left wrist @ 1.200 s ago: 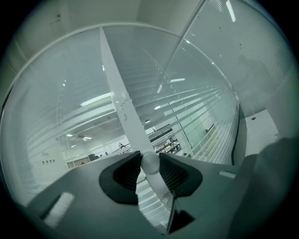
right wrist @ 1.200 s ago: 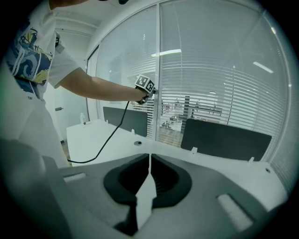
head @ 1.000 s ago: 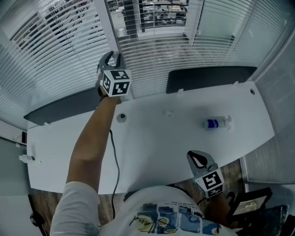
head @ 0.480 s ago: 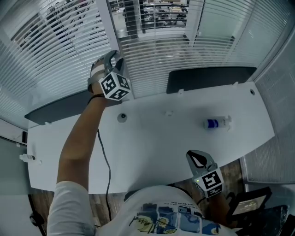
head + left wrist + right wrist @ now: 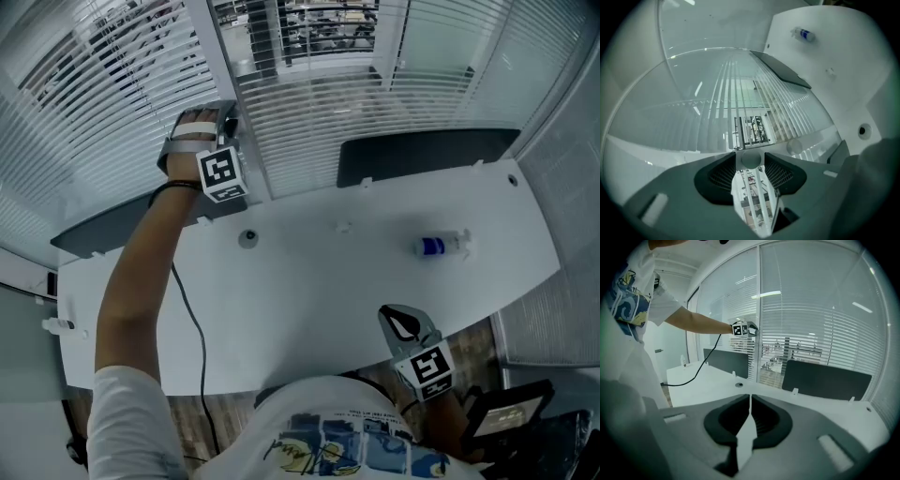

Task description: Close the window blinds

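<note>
Left gripper (image 5: 225, 127) is held up on an outstretched bare arm, above the far edge of the bench (image 5: 319, 291), right at the window blinds (image 5: 356, 103) and beside the white window post (image 5: 220, 66). Its fingers (image 5: 723, 176) are released and spread wide. A small round grey shape (image 5: 750, 158) shows in the gap at their tips, too blurred to name, and I cannot tell whether it touches the pads. The blinds hang beyond the bench's far edge, on both sides of the post. The slats are tilted flat enough that the room beyond shows between them, so they are not closed. Right gripper (image 5: 398, 323) hangs low at the near edge of the bench, close to the person's white printed shirt (image 5: 356, 436). Its fingers (image 5: 729, 420) are clenched together on nothing. A small clear bottle with a blue label (image 5: 439, 249) lies on its side on the bench's right half, well apart from both grippers. Two dark divider panels (image 5: 422, 155) stand along the bench's far edge, one to each side of the post. A round cable hole (image 5: 247, 239) sits in the bench top, on the near side of the left gripper. A black cable (image 5: 192, 319) trails down across the bench's near left part.
</note>
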`<state>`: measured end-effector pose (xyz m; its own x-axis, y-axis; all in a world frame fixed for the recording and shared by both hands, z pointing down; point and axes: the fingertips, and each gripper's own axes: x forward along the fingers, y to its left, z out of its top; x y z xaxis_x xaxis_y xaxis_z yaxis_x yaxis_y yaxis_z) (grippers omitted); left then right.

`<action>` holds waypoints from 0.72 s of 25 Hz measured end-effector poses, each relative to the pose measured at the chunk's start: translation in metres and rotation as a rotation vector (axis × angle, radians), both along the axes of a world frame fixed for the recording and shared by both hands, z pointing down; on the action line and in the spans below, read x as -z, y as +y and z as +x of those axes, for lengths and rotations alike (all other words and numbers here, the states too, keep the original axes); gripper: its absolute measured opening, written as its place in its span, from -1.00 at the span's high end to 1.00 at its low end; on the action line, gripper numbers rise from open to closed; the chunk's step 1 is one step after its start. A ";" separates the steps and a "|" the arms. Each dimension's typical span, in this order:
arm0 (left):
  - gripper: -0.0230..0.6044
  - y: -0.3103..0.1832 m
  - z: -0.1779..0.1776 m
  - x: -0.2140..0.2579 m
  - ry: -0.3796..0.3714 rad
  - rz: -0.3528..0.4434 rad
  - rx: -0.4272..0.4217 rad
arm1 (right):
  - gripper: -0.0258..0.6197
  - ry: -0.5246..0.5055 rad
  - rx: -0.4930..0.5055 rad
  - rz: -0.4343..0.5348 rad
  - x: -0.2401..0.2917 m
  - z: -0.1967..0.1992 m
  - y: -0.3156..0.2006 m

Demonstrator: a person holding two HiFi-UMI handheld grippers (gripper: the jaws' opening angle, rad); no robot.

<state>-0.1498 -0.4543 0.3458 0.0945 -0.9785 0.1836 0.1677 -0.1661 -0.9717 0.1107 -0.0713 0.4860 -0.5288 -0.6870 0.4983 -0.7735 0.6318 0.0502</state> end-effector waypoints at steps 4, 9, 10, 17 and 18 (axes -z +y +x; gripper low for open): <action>0.30 -0.003 0.000 -0.009 -0.161 -0.007 -0.002 | 0.90 -0.002 -0.002 -0.005 -0.002 0.000 0.001; 0.47 -0.003 0.000 -0.007 -0.257 0.010 -0.021 | 0.90 -0.001 -0.006 -0.002 -0.002 0.002 0.001; 0.54 -0.003 0.000 -0.006 -0.265 0.011 -0.023 | 0.90 -0.002 -0.004 -0.004 -0.002 0.001 0.001; 0.54 -0.004 0.002 -0.006 -0.214 0.021 -0.001 | 0.90 0.000 0.002 -0.006 -0.003 -0.001 0.001; 0.54 -0.005 0.002 -0.006 -0.196 0.021 0.002 | 0.90 0.000 0.001 -0.006 -0.005 0.001 0.001</action>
<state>-0.1480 -0.4589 0.3515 0.0575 -0.9824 0.1777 0.3536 -0.1464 -0.9239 0.1113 -0.0698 0.4906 -0.5296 -0.6836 0.5023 -0.7727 0.6331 0.0469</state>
